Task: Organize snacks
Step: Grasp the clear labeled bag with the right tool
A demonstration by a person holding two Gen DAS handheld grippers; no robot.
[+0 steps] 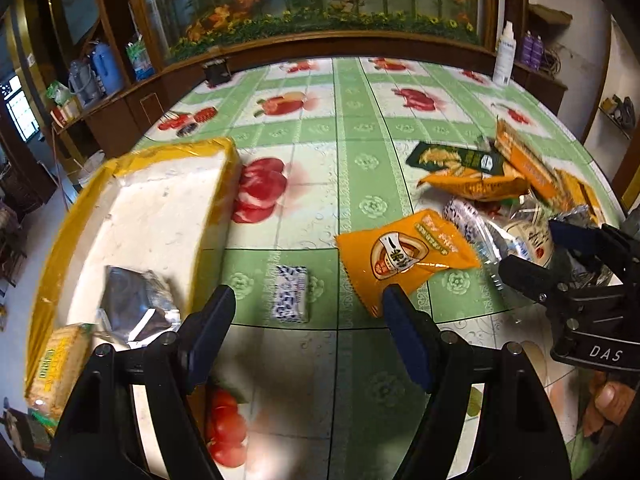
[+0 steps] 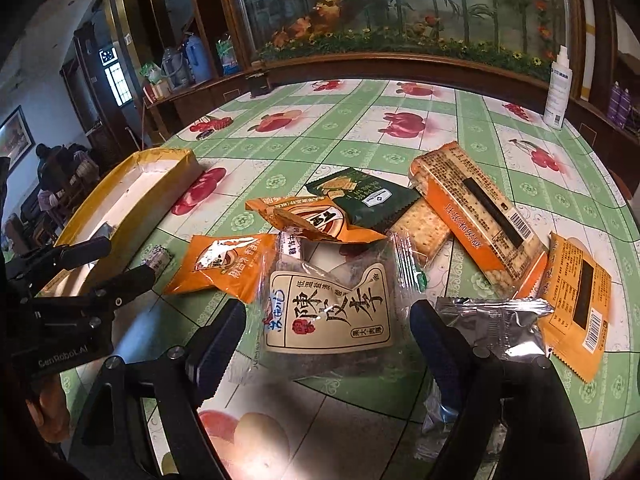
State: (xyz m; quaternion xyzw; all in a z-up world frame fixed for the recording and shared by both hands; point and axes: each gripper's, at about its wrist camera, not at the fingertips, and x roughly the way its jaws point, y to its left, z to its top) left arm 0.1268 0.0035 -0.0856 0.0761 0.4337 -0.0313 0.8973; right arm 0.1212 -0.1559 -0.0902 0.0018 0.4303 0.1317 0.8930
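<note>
Fruit-patterned oilcloth (image 2: 360,128) is strewn with snack packets, kept loose for sorting into the yellow-rimmed tray (image 1: 168,184). Nothing is gripped: the left gripper (image 1: 308,308) is spread above a small blue-white candy (image 1: 291,294), the right gripper (image 2: 328,320) around a clear plum packet (image 2: 328,308).

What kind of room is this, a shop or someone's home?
Most likely a home dining or living room. The table wears a fruit-print vinyl tablecloth, a wooden-framed panel with bamboo and flowers stands behind it, and thermos jugs sit on a side shelf.
</note>
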